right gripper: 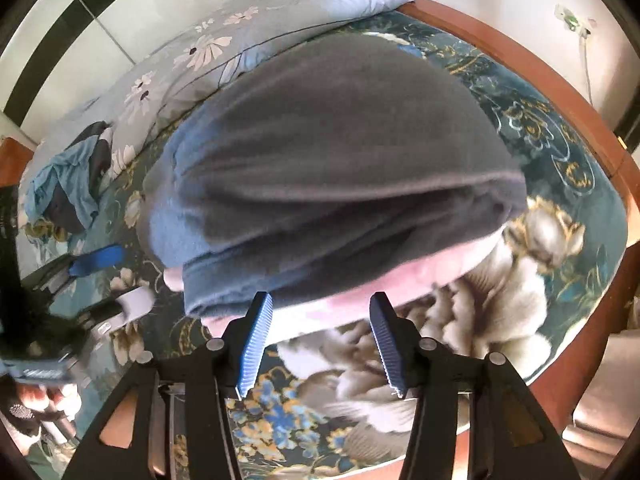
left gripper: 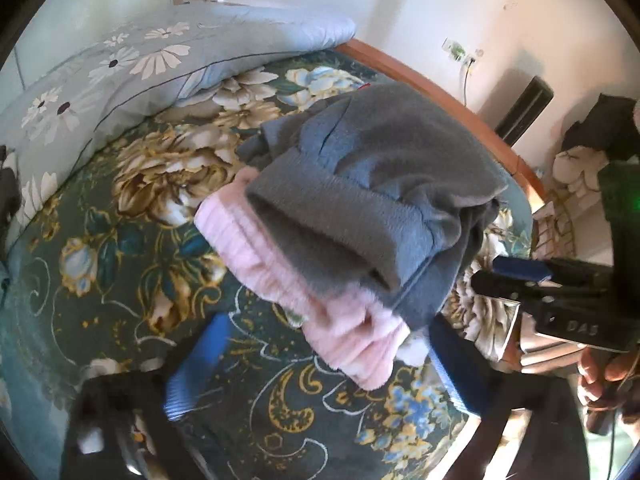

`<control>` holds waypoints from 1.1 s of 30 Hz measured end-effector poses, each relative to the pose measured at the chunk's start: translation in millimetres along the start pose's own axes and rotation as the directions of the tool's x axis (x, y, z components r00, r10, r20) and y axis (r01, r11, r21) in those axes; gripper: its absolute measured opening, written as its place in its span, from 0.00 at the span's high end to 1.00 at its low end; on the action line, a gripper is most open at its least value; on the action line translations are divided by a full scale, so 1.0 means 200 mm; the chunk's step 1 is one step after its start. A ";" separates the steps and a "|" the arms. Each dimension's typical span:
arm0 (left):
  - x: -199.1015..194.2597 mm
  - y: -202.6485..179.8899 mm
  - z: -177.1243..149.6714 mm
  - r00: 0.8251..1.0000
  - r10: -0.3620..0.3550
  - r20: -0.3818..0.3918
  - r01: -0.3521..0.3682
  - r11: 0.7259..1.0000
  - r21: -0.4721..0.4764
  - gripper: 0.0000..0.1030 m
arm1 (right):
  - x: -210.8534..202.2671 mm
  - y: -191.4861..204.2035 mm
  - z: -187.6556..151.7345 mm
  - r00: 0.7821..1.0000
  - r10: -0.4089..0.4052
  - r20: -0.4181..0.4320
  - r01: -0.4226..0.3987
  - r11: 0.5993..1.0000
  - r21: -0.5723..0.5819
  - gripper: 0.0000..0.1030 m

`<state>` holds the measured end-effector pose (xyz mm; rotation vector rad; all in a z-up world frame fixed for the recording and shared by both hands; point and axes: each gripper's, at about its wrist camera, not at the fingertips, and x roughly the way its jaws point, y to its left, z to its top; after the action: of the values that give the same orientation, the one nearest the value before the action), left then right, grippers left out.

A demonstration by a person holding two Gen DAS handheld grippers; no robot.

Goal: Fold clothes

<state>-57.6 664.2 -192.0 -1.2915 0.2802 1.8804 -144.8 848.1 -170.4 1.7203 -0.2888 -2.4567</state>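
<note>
Left wrist: grey garment (left gripper: 372, 184) folded, stacked on folded pink garment (left gripper: 320, 304) on the floral bedsheet (left gripper: 120, 240). Left gripper (left gripper: 320, 360) spread wide, empty, blurred.

Right wrist: right gripper (right gripper: 320, 340) open, empty, just short of the stack. Crumpled blue clothing (right gripper: 68, 188) by the duvet (right gripper: 240, 40), probably still unfolded.

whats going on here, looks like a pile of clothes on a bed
A person with a handheld gripper in each hand is folding clothes on a floral bedspread. A folded grey fleece garment lies stacked on a folded pink one. Both grippers are open and hold nothing: the left gripper sits at the pile's near edge, and the right gripper points at the stack's front. A blue floral quilt lies behind.
</note>
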 end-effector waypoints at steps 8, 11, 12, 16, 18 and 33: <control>-0.07 0.04 -0.15 1.000 -0.004 0.018 0.004 0.999 0.039 0.00 | 0.02 0.09 -0.21 0.998 0.006 0.064 -0.014 0.992 0.123 0.35; -0.14 0.06 -0.19 0.998 0.020 0.053 -0.021 0.999 0.030 0.00 | 0.00 0.15 -0.29 0.996 -0.009 0.086 -0.002 0.991 0.136 0.20; -0.16 0.05 -0.19 0.997 0.042 0.066 -0.045 0.998 0.035 0.00 | -0.01 0.16 -0.31 0.995 -0.014 0.095 0.000 0.990 0.141 0.15; -0.23 0.04 -0.22 0.985 0.132 0.107 -0.140 0.988 0.065 0.00 | -0.04 0.22 -0.39 0.993 -0.033 0.110 0.013 0.984 0.175 0.14; -0.26 0.05 -0.22 0.981 0.153 0.118 -0.160 0.986 0.056 0.00 | -0.05 0.25 -0.43 0.992 -0.060 0.112 0.039 0.984 0.175 0.14; -0.29 0.04 -0.26 0.963 0.245 0.116 -0.238 0.969 -0.071 0.00 | -0.11 0.30 -0.53 0.988 -0.096 0.117 0.079 0.986 0.145 0.14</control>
<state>-20.4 599.7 -167.1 -1.2153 0.3334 2.1805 -37.8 785.7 -172.7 1.6681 -0.4166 -2.6714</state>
